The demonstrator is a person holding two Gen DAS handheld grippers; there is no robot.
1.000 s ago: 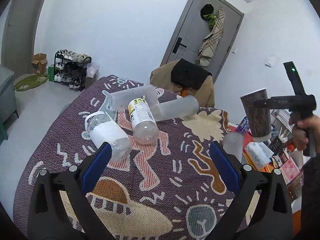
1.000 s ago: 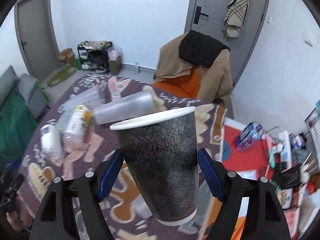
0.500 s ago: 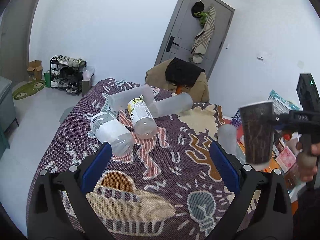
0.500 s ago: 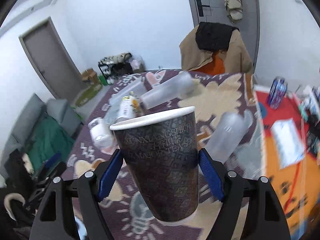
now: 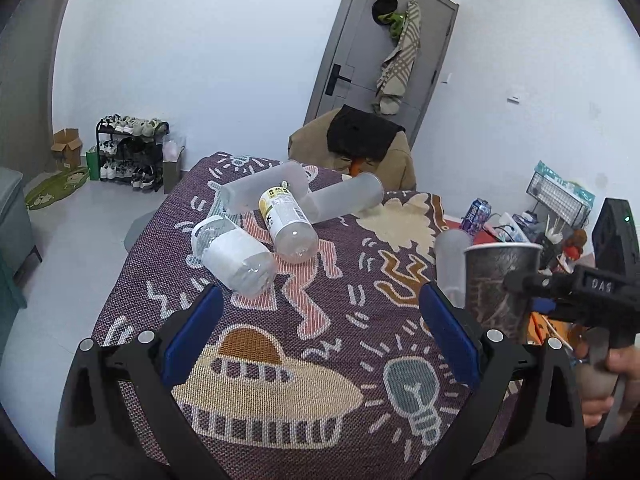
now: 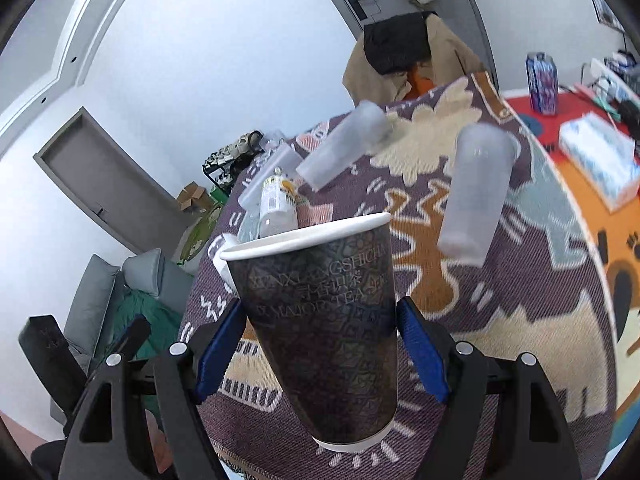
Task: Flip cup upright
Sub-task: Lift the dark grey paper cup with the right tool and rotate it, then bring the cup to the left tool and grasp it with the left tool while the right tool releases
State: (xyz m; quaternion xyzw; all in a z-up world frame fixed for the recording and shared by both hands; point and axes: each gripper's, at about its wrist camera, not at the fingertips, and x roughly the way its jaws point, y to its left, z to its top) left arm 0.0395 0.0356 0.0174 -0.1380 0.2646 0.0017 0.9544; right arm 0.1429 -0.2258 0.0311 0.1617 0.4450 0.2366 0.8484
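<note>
A dark patterned paper cup [image 6: 324,332] with a white rim is held mouth up between the blue pads of my right gripper [image 6: 320,344], above the patterned tablecloth [image 6: 520,320]. In the left wrist view the same cup [image 5: 498,284] hangs at the right, over the table's right side, held by the right gripper [image 5: 520,286]. My left gripper [image 5: 320,332] is open and empty above the near part of the tablecloth [image 5: 280,360].
Two plastic bottles [image 5: 236,256] [image 5: 286,224] and two frosted tubes [image 5: 264,192] [image 5: 344,200] lie at the table's middle and far end. A frosted cup [image 6: 476,188] lies near the right edge. Clutter [image 5: 520,224] fills the right side. A draped chair [image 5: 360,148] stands behind.
My right gripper has carried the cup downward toward the table and closer to the left gripper. The left gripper has stayed open over the cloth.
</note>
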